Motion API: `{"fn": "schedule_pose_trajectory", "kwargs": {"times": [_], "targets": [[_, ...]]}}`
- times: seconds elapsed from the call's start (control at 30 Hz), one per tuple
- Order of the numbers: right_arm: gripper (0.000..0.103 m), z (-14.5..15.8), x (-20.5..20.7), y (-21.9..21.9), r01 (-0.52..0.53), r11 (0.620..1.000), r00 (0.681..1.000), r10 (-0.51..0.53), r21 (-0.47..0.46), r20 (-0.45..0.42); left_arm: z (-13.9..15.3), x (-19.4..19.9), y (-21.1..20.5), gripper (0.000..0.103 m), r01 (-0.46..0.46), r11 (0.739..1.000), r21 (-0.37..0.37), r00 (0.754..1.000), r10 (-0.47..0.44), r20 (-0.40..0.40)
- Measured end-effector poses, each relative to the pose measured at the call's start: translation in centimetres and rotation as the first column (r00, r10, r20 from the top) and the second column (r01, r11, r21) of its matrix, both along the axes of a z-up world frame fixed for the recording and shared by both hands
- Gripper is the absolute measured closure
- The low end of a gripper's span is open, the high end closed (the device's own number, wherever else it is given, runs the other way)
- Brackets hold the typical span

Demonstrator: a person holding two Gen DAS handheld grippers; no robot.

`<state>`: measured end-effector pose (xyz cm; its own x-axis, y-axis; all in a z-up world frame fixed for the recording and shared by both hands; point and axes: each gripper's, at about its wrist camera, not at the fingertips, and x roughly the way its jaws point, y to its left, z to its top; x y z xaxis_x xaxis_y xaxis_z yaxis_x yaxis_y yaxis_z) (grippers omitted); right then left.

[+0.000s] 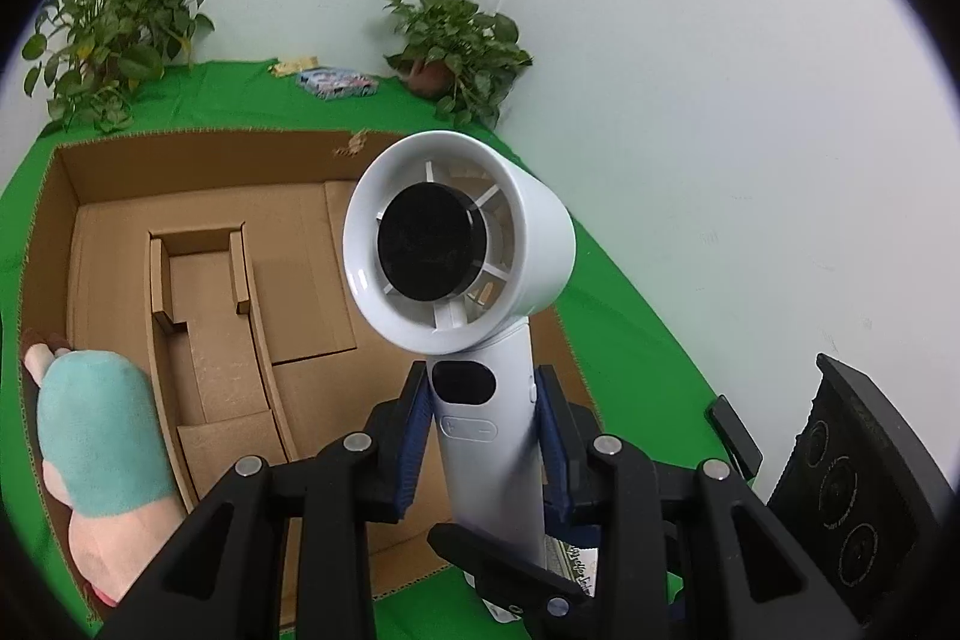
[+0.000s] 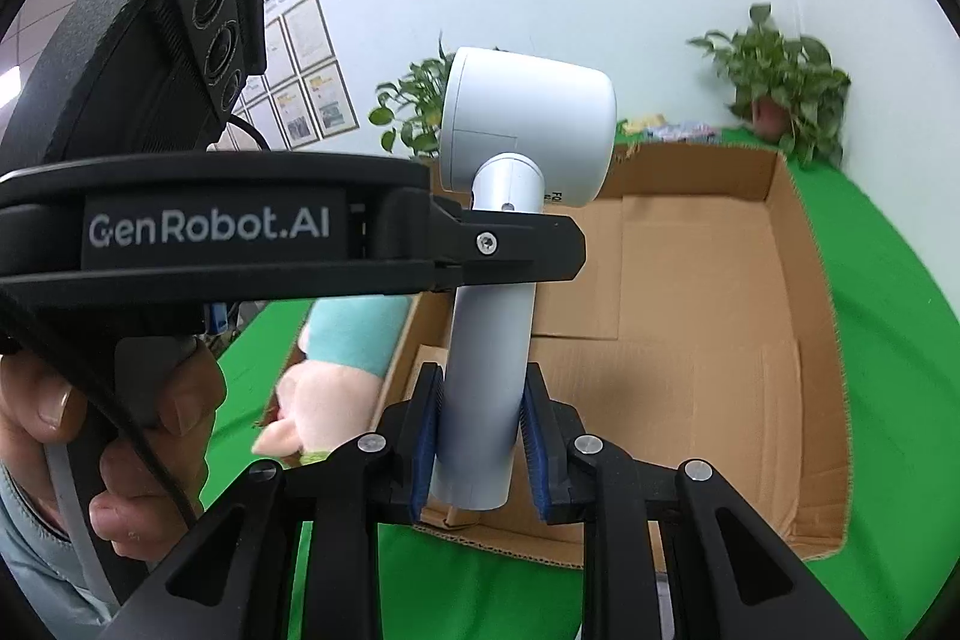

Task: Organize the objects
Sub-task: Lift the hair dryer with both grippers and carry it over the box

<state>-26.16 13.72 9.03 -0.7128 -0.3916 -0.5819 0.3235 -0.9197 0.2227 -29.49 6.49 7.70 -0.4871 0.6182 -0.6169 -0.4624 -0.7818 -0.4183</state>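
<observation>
A white handheld fan [image 1: 462,244] with a round head and a grey handle is held upright above an open cardboard box [image 1: 198,280]. My left gripper [image 1: 486,400] is shut on its handle. My right gripper [image 2: 480,418] is shut on the same handle [image 2: 486,376] lower down, and the left gripper's finger crosses the fan in the right wrist view [image 2: 516,244]. A plush toy with a teal top and pink body [image 1: 102,436] lies at the box's left side; it also shows in the right wrist view [image 2: 336,370].
The box [image 2: 690,316] sits on a green cloth [image 1: 630,340] and holds a smaller cardboard insert [image 1: 204,316]. Two potted plants [image 1: 114,34] [image 1: 456,46] and a colourful packet [image 1: 336,82] stand by the white back wall.
</observation>
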Motion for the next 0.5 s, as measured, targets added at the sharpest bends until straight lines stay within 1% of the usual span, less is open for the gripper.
{"fn": "schedule_pose_trajectory", "kwargs": {"times": [0.1, 0.23, 0.37, 0.5], "targets": [[0.080, -3.0, -1.9, 0.0, -0.004, 1.000, 0.998, 0.004, -0.016, 0.059, -2.2, -1.2, 0.1, 0.071, -0.004, 1.000, -0.021, 0.999, 0.005, 0.049], [0.080, -6.1, -3.2, -0.1, -0.002, 1.000, 0.994, 0.004, -0.022, 0.109, -5.4, -2.6, 0.0, 0.071, -0.015, 0.999, -0.032, 0.993, 0.018, 0.113], [0.081, -8.7, -4.2, -0.4, 0.001, 0.999, 0.987, 0.005, -0.041, 0.159, -8.5, -3.3, 0.2, 0.071, -0.023, 0.997, -0.068, 0.986, 0.034, 0.164], [0.081, -10.8, -5.1, -0.3, 0.002, 0.998, 0.979, 0.012, -0.069, 0.204, -10.4, -3.7, 0.5, 0.071, -0.035, 0.994, -0.108, 0.979, 0.056, 0.197]]}}
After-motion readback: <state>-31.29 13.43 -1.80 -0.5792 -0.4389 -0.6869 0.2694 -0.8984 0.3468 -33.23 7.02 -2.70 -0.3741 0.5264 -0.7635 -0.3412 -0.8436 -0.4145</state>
